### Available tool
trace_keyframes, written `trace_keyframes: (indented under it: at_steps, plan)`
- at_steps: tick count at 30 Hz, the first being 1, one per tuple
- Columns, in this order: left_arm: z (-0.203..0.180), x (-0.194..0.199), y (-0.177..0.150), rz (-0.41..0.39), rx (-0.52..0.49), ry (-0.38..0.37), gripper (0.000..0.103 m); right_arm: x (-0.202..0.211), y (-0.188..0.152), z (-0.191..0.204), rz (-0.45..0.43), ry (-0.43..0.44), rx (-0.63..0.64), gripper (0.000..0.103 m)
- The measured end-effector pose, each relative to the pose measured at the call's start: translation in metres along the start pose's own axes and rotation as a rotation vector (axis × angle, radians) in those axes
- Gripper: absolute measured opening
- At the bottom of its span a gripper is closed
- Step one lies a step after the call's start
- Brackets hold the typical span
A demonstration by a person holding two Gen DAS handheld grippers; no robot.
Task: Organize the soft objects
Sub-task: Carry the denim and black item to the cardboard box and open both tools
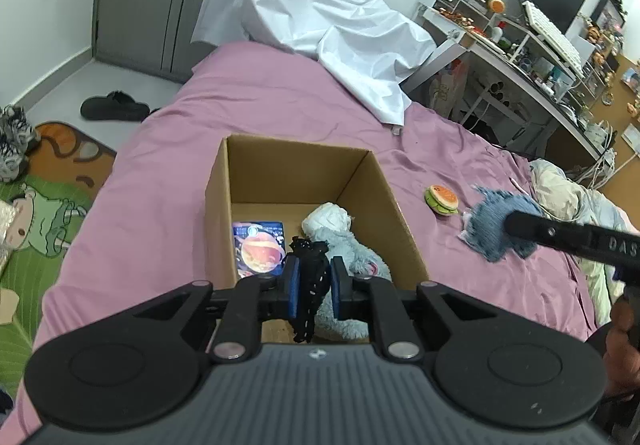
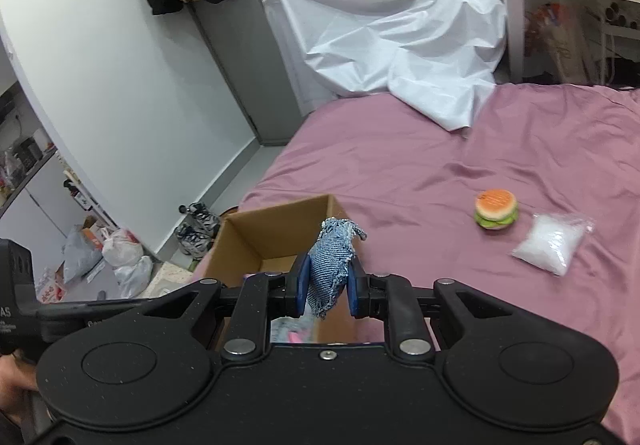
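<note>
While a cardboard box sits open on a pink-sheeted bed, the left gripper hangs over it, jaws closed on a strip of black lace that dangles above the box interior. Inside lie a pale blue plush toy and a blue printed packet. To the right, the right gripper holds a frayed denim scrap pinched between its jaws, just past the box's near right corner. On the sheet beyond rest a toy hamburger and, just beside it, a clear bag of white filling. A white sheet is heaped at the bed's far end.
</note>
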State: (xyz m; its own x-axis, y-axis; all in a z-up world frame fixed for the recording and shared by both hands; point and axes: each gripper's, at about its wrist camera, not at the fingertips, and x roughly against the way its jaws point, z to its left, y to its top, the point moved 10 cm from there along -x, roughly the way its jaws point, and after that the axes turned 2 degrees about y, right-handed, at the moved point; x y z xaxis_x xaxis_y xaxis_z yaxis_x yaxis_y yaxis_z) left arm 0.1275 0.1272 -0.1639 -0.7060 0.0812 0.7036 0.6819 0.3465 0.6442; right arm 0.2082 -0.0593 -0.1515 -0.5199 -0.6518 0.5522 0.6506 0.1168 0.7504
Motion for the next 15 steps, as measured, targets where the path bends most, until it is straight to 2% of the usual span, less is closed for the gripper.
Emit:
trace_keyframes:
  at_steps: [3, 15]
  plan:
    - [0.003, 0.002, -0.001, 0.007, 0.007, 0.007, 0.019, -0.006, 0.002, 0.012, 0.009, 0.028, 0.011, 0.02]
    - [0.031, 0.026, 0.002, -0.032, 0.031, 0.088, 0.052, -0.032, -0.001, 0.061, 0.062, 0.117, 0.082, 0.02]
